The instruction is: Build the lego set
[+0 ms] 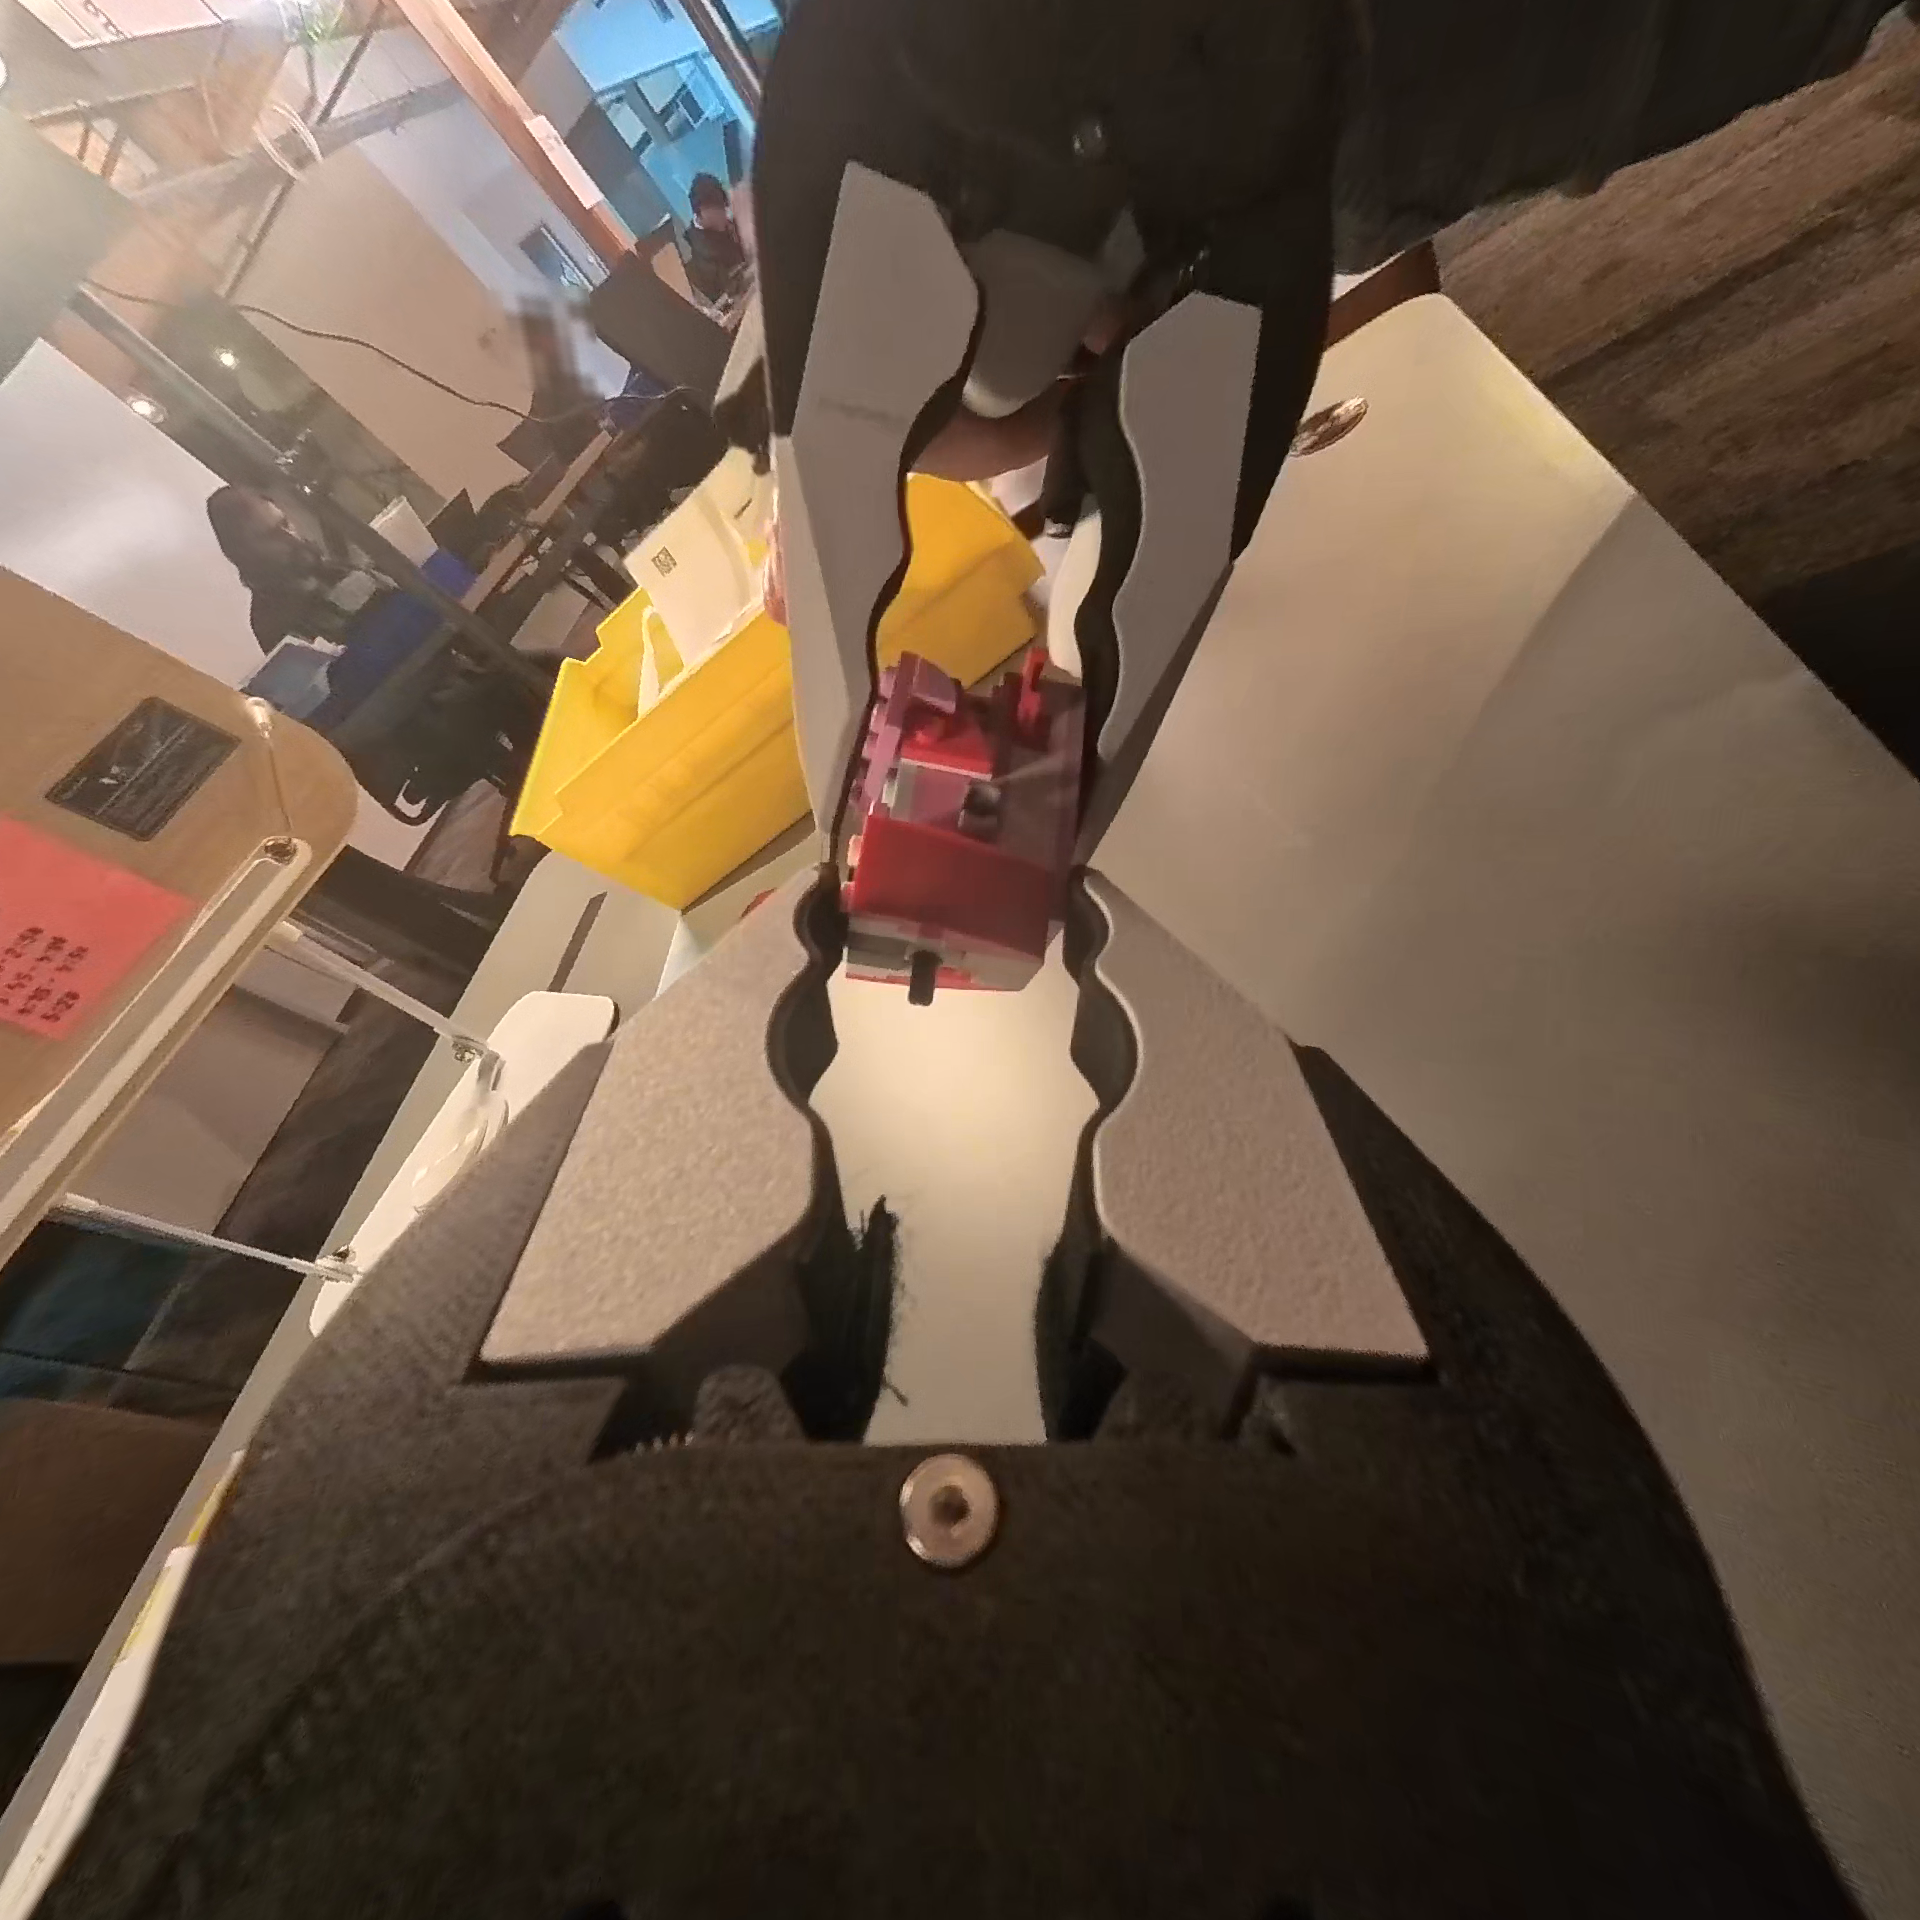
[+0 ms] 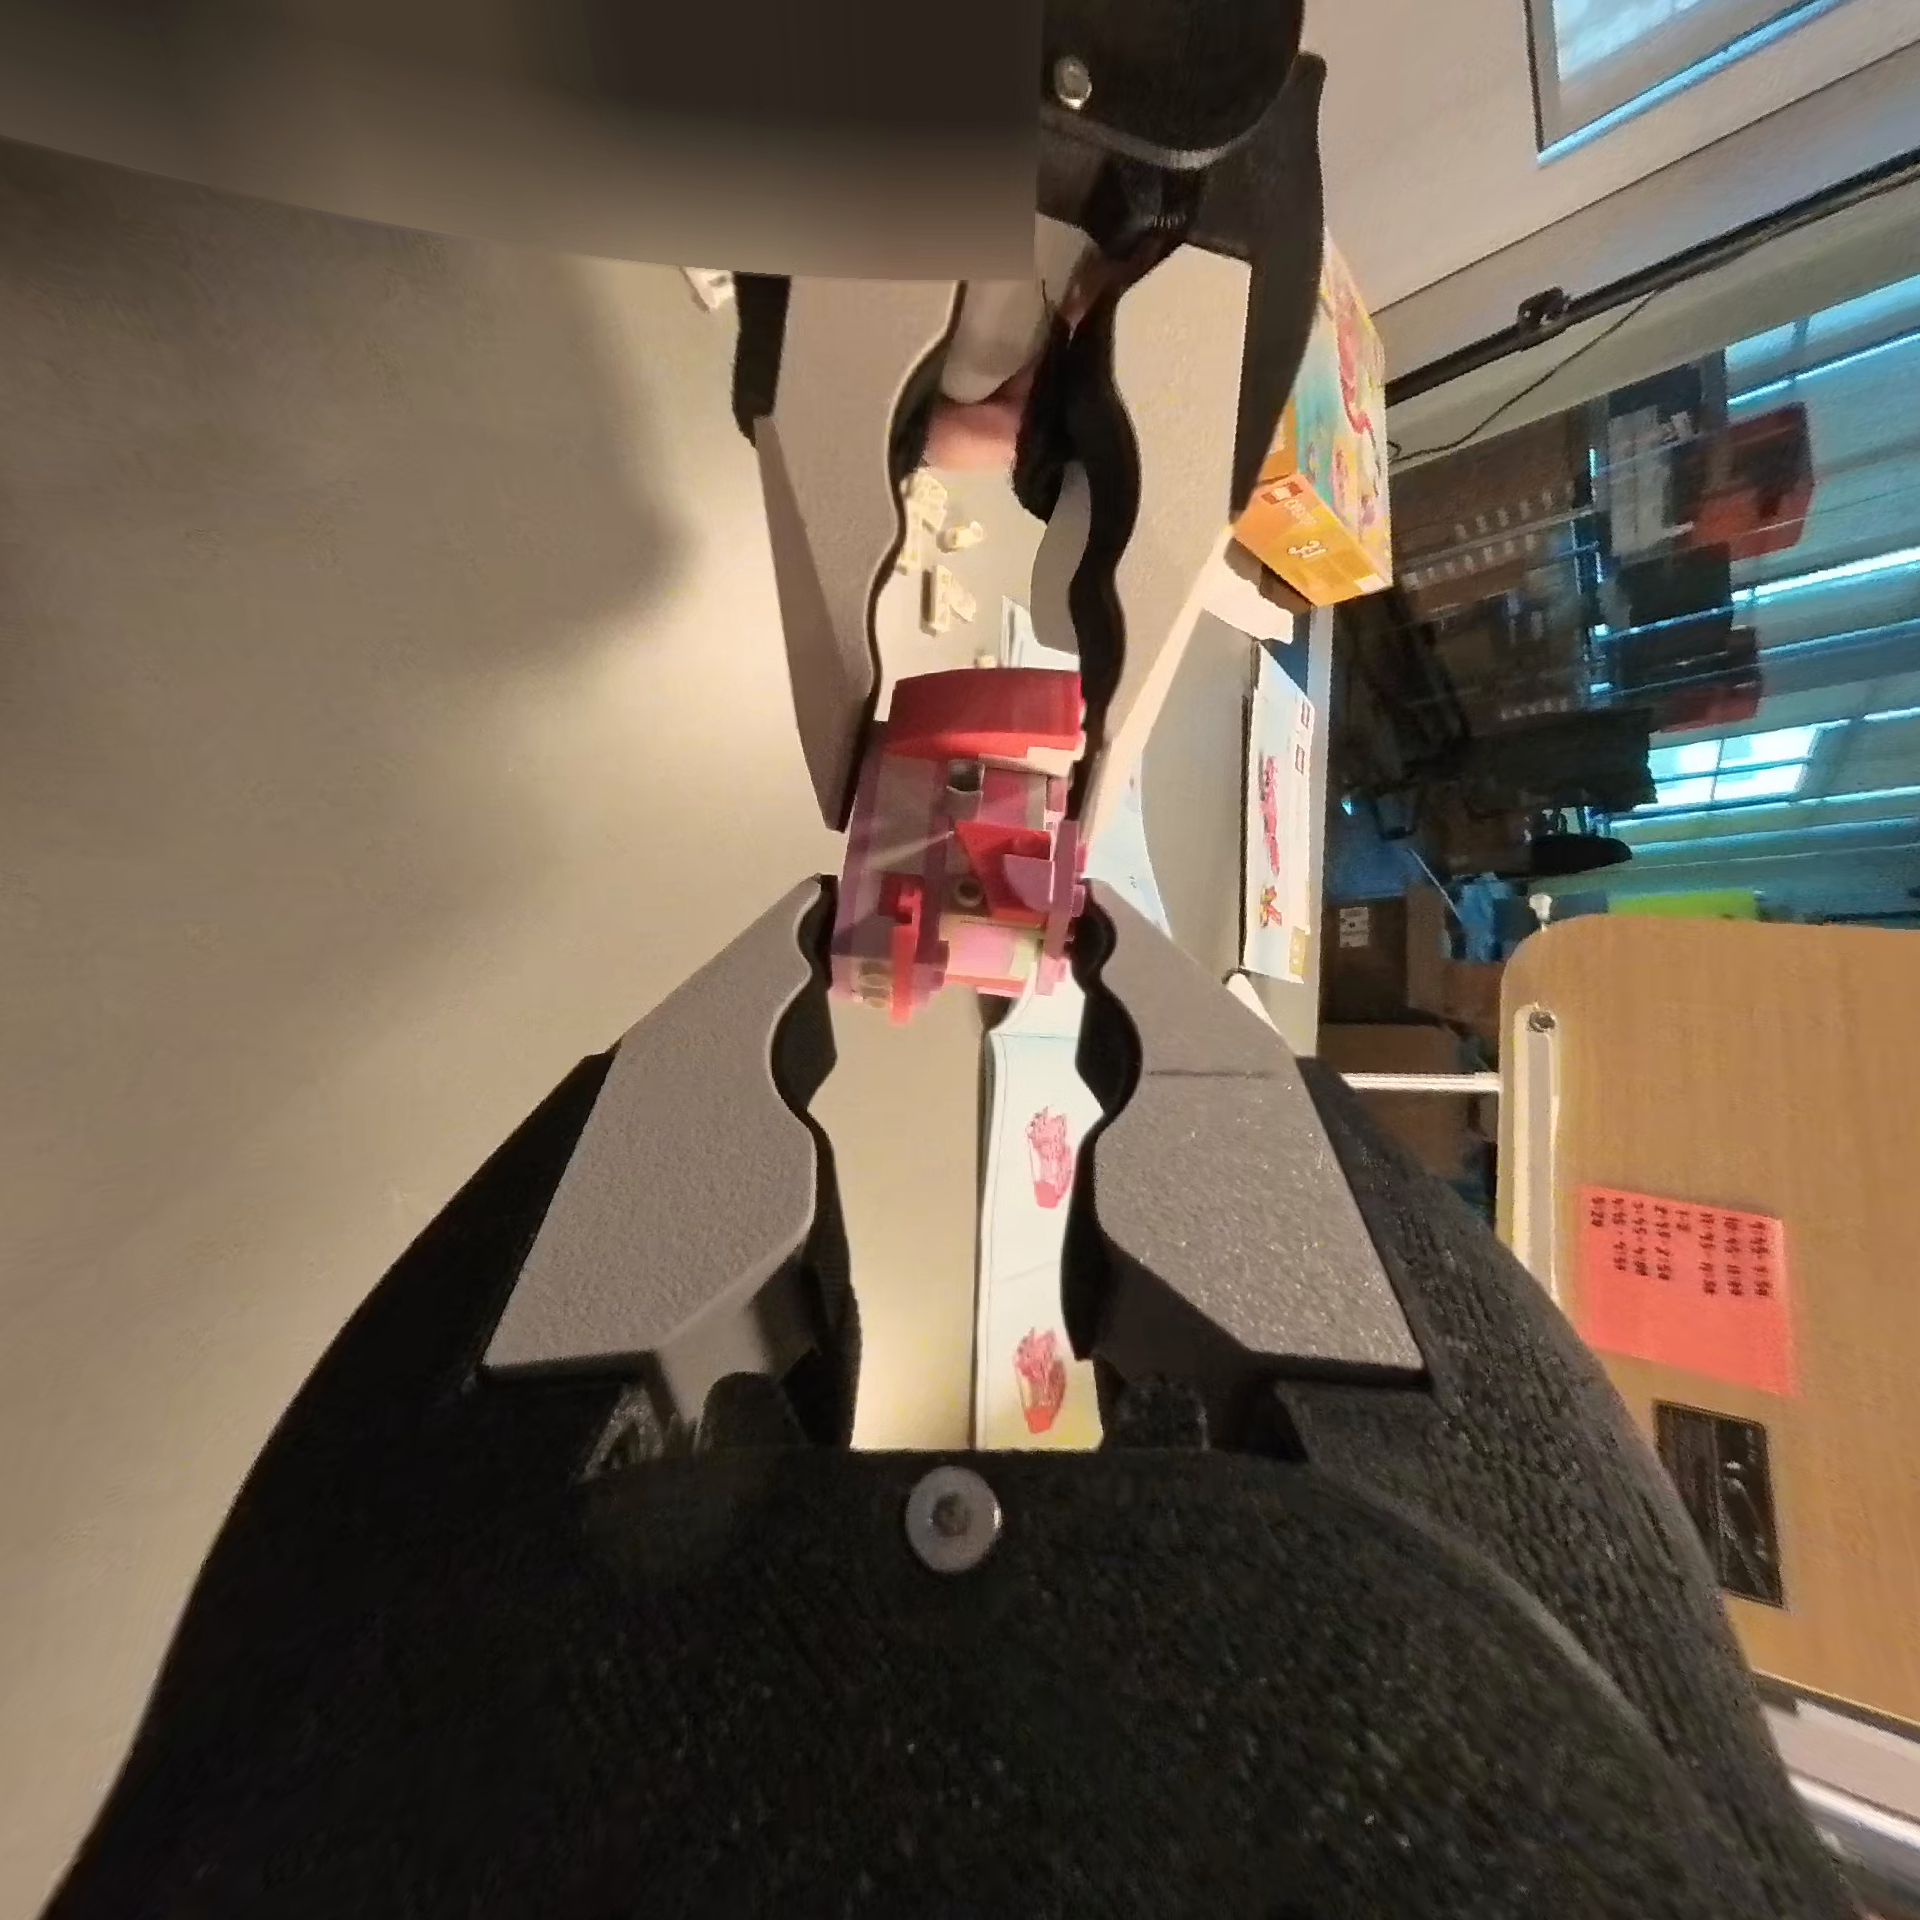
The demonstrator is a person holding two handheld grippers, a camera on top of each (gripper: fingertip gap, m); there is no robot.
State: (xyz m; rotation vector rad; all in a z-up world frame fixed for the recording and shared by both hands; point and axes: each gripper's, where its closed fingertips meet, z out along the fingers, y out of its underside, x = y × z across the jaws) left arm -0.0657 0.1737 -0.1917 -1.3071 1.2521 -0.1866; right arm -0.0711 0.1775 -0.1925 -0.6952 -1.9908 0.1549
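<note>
1. We see the left gripper reaching forward above the white table, its jaws partly open and pressed on the red end of a small brick model.
2. The right gripper faces it head-on, tips nearly touching, jaws likewise clamping the model's pink and purple end.
3. The model hangs between them, off the table; it is red, pink and purple, with a dark peg.
4. Beyond, apparently a yellow bin; loose pale bricks.
</note>
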